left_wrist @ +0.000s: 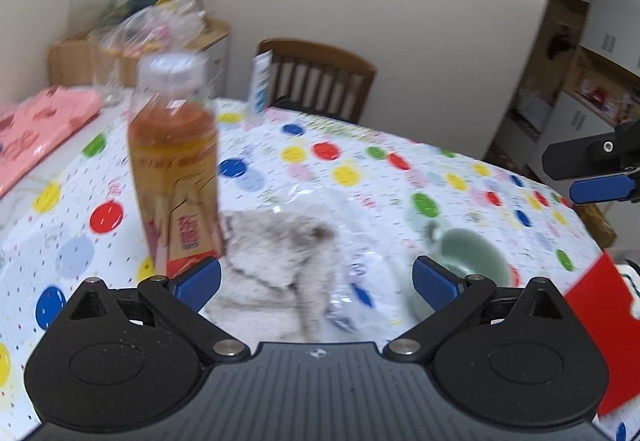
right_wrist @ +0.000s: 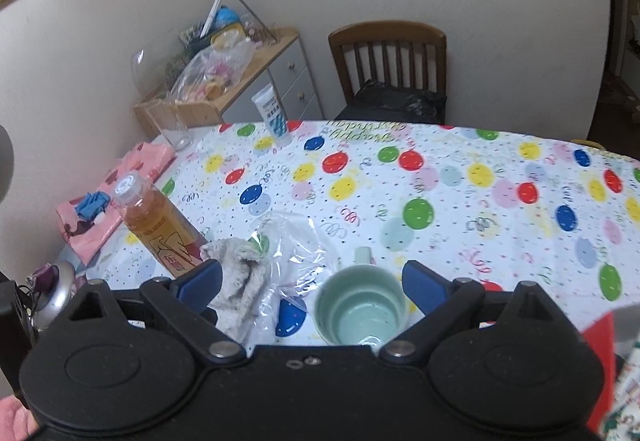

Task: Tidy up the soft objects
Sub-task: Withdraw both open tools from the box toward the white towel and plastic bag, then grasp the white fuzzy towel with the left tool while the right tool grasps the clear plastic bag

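A crumpled grey-white cloth (left_wrist: 276,261) lies on a surface covered by a white sheet printed with coloured balloons (left_wrist: 348,173), partly tucked into a clear plastic bag (left_wrist: 352,237). This cloth looks like the soft object the task concerns. In the left wrist view it sits straight ahead of and just below the left gripper (left_wrist: 316,281), filling most of the gap between the two blue fingers (left_wrist: 200,281), which are spread as wide as they go with nothing between them. The cloth's longer side runs roughly from the upper left of that view, beside the base of a tea bottle (left_wrist: 176,169), down toward the lower middle, so it lies slanted across the line joining the fingers. In the right wrist view the same cloth (right_wrist: 240,281) sits off to the left, just beside the left-hand finger, while a pale green mug (right_wrist: 360,315) stands directly between the fingers of the right gripper (right_wrist: 312,283), which are also spread apart and hold nothing. The left hand therefore seems the better placed for the cloth. Both grippers tilt downward toward the surface from above its near edge. The bottle stands upright, touching or nearly touching the cloth's left edge, so a close approach may risk nudging it. The left view is blurred, so fine detail is uncertain.
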The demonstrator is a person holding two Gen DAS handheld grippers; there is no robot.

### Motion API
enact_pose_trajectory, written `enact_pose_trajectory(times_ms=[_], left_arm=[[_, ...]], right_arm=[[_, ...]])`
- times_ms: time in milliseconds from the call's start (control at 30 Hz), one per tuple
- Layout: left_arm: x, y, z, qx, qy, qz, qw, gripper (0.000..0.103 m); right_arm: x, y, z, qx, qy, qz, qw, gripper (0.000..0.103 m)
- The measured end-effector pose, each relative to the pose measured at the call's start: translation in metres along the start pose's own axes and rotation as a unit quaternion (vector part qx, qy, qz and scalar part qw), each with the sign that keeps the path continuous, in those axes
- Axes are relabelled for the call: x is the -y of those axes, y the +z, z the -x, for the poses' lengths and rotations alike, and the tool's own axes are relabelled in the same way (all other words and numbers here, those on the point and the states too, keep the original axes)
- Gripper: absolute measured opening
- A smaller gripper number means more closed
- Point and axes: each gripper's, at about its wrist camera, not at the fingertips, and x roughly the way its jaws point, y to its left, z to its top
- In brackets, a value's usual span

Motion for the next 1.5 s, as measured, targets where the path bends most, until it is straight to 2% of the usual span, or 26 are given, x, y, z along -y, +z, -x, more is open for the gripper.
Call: enact_pose_trajectory(times_ms=[267, 400, 533, 600, 733, 900, 1100, 1167, 1233, 1367, 1500], left_arm=[[-0.024, -0.004, -0.031, -0.001, 0.044, 0.034, 0.9985, 0.103], [-0.033, -0.009, -0.050, -0.022, 0.041, 0.048, 0.9977, 0.102], [-0.041, -0.011, -0.064, -0.038, 0.027, 0.067, 0.9967, 0.102], [-0.045, -0.011, -0.068, -0.040, 0.020, 0.078, 0.9960, 0.100], [-0.052, -0.012, -0.078, -0.054, 0.013, 0.087, 0.9947, 0.083], [-0.057, -0.013, -0.083, -0.054, 0.011, 0.096, 0.9938, 0.080], [-0.053, -0.012, -0.083, -0.057, 0.005, 0.099, 0.9935, 0.064], [-0.052, -0.012, -0.083, -0.059, 0.001, 0.101, 0.9931, 0.056], [-0.051, -0.012, -0.083, -0.060, 0.001, 0.099, 0.9933, 0.053], [-0.048, -0.011, -0.084, -0.067, -0.003, 0.099, 0.9928, 0.040], [-0.047, -0.010, -0.086, -0.069, -0.005, 0.101, 0.9925, 0.033]], right_arm=[[-0.017, 0.015, -0.064, -0.041, -0.003, -0.010, 0.999, 0.094], [-0.026, 0.023, -0.093, -0.056, -0.007, -0.009, 0.998, 0.093], [-0.032, 0.030, -0.123, -0.074, -0.010, -0.018, 0.997, 0.086], [-0.035, 0.031, -0.137, -0.083, -0.010, -0.023, 0.996, 0.085], [-0.039, 0.033, -0.161, -0.098, -0.015, -0.025, 0.995, 0.084], [-0.041, 0.035, -0.193, -0.116, -0.030, -0.039, 0.992, 0.081], [-0.042, 0.031, -0.225, -0.135, -0.061, -0.047, 0.988, 0.076], [-0.043, 0.027, -0.233, -0.142, -0.070, -0.045, 0.986, 0.072], [-0.044, 0.023, -0.239, -0.148, -0.079, -0.041, 0.985, 0.066], [-0.046, 0.019, -0.244, -0.151, -0.085, -0.035, 0.984, 0.055], [-0.052, 0.016, -0.244, -0.146, -0.089, -0.022, 0.985, 0.046]])
